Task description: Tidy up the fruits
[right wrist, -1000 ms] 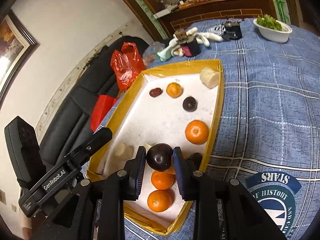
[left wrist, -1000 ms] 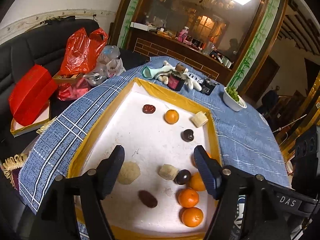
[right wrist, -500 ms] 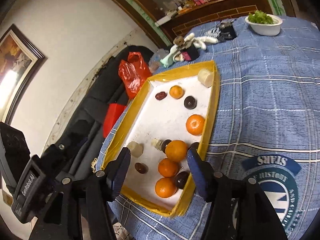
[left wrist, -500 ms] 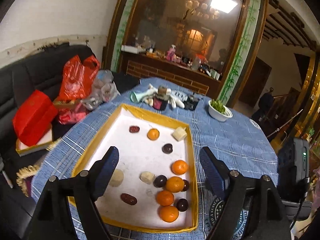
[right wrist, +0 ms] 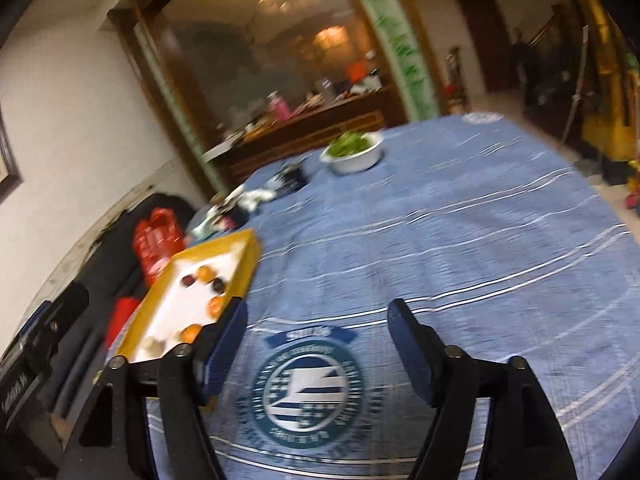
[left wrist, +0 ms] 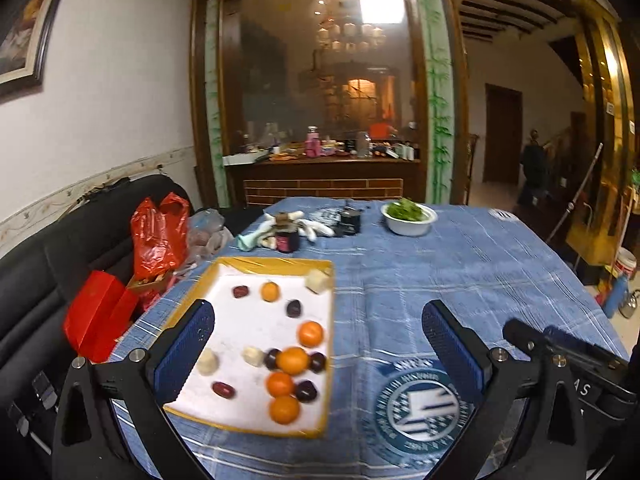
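Yellow-rimmed, with a white floor, the tray (left wrist: 276, 266) sits on the left part of the bench, which is covered by a blue checked cloth (left wrist: 460, 272). Five oranges (left wrist: 294, 360) lie in it – four clustered along its right side toward the near edge, one (left wrist: 269, 291) farther back. Dark plums (left wrist: 293, 308), reddish dates (left wrist: 223, 389) and pale lumps (left wrist: 208, 361) are scattered among them. Left hand-held gripper (left wrist: 319, 354): jaws wide apart and opening, nothing pressed between the blue pads, hovering over the tray's near edge and the cloth's round emblem (left wrist: 418, 412). Right hand-held gripper (right wrist: 316, 342): jaws apart and opening, empty, above that emblem – the tray just to its left. A white bowl of greens (left wrist: 408, 218) stands at the bench's far side
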Demonstrator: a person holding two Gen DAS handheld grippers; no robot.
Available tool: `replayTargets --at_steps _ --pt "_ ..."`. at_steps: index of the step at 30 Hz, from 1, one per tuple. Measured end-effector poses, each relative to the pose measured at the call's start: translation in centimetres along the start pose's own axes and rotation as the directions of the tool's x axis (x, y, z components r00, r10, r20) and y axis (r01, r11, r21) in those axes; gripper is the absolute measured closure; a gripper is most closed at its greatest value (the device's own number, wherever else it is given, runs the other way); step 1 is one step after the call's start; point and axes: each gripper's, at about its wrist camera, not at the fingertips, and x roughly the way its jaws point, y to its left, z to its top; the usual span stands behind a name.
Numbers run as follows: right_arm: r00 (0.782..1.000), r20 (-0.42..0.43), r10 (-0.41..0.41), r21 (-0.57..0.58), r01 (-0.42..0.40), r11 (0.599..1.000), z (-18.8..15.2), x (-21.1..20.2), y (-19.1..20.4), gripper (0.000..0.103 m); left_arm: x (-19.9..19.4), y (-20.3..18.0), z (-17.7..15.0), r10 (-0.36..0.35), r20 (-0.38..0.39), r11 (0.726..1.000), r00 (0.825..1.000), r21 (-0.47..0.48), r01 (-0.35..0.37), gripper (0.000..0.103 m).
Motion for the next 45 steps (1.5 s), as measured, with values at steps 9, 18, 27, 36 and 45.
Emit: replayTargets --at_steps 9,18,27,36,45 --pt "0.994 0.082 -0.079 -0.075 0.085 0.994 -1.1 -2.1 0.5 0.016 -1.0 -2.9 -0.8 -0.019 -0.024 0.999 1.000 0.044 0.020 0.000" --pt "0.989 0.100 -0.105 -0.123 0.117 0.986 -1.8 -2.6 1.1 0.014 0.4 -2.3 -1.3 -0.059 -0.103 0.998 0.993 0.003 0.060 0.000" --pt "0.989 0.056 -0.135 -0.121 0.141 0.983 -2.0 -1.3 0.9 0.014 0.9 -2.2 -1.5 -0.071 -0.123 0.997 0.990 0.001 0.072 0.000" --pt "0.989 0.021 -0.147 -0.147 0.148 0.978 -2.5 0.0 1.4 0.013 2.0 -1.8 -1.7 -0.083 -0.155 0.997 0.984 -0.017 0.081 0.000" --pt "0.988 -0.002 -0.155 -0.157 0.153 0.976 -2.6 0.6 1.5 0.012 2.5 -1.9 -1.9 -0.087 -0.165 0.996 0.982 -0.018 0.086 0.000"
